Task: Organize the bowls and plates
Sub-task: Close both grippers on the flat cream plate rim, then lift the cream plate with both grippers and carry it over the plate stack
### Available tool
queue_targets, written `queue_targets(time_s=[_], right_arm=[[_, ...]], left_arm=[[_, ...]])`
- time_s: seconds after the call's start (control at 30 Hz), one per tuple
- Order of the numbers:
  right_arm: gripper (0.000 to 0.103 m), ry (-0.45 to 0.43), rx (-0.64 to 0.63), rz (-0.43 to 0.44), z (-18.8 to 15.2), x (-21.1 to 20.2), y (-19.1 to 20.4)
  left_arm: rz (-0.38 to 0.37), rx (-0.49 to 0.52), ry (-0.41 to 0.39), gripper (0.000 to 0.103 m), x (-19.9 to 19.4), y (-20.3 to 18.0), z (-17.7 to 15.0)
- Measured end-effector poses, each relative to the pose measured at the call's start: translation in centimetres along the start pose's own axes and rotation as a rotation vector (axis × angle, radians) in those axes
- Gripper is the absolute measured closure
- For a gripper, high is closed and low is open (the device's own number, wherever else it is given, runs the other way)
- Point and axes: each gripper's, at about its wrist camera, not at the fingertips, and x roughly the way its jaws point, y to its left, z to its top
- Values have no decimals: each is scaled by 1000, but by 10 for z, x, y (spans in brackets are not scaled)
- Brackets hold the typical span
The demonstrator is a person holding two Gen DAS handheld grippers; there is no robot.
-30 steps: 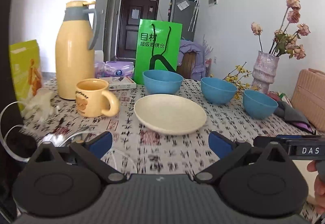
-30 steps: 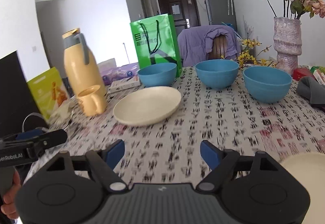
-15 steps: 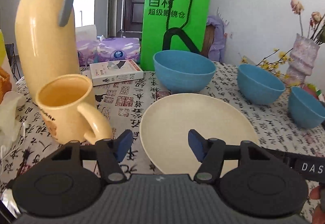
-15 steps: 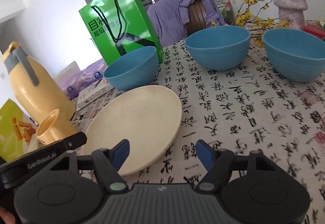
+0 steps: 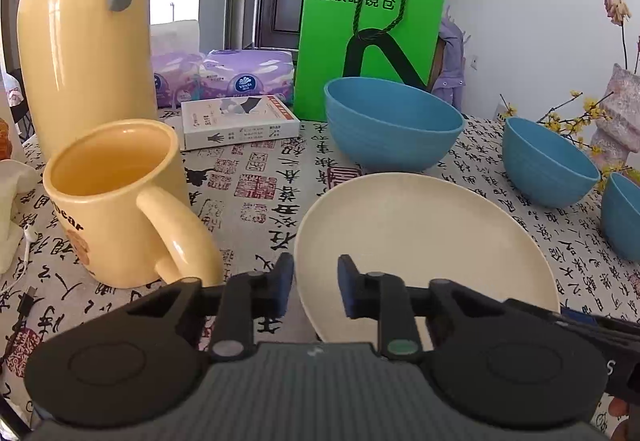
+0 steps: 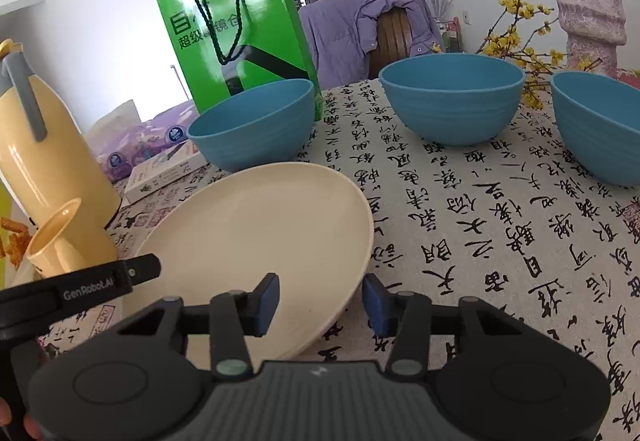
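Left tool [image 5: 312,291]: had advanced and narrowed, straddling the near-left rim of the cream plate [image 5: 420,237], not yet clamped.
Right tool [image 6: 320,303]: likewise closing round the near-right rim (gap remained).
Plate: flat on counter [image 6: 480,241]; lift judged imminent.

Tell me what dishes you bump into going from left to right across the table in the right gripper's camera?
yellow mug → cream plate → first blue bowl → middle blue bowl → last blue bowl, cut off by the picture's edge.
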Motion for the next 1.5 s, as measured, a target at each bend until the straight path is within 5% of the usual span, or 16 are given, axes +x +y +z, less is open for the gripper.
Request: queue_targets(time_s=[0.17,0.67,1.17,1.5], right_arm=[[82,-8,-10,-34,-3,0,-3],[83,-42,-38,-3,-21,-78,-12],[83,-124,-245,54,-112,-225,-40],[83,-79,-253,76,-166,-267,-53]], left_arm=[[17,-22,-9,95,-2,5,-1],[13,-58,-55,96,-94,-8,-33],[26,-154,-94,95,-242,-40,-159],[94,-130,-84,95,-284,-51,-203]])
